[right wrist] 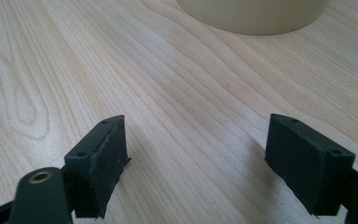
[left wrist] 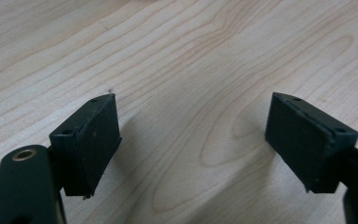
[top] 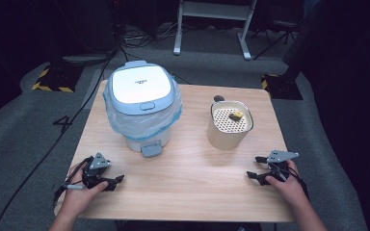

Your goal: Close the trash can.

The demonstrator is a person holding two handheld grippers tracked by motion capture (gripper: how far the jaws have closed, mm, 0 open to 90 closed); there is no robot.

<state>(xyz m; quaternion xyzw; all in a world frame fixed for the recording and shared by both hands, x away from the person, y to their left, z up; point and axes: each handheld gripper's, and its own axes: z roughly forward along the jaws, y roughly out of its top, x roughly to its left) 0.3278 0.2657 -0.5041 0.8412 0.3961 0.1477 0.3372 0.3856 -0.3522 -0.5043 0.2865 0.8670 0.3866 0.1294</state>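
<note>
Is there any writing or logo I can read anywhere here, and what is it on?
Small dark mark on the white bin lid: printed, but too small and blurred to read.
Beige container: no text visible.
Wooden table and both gripper views: no text.
</note>
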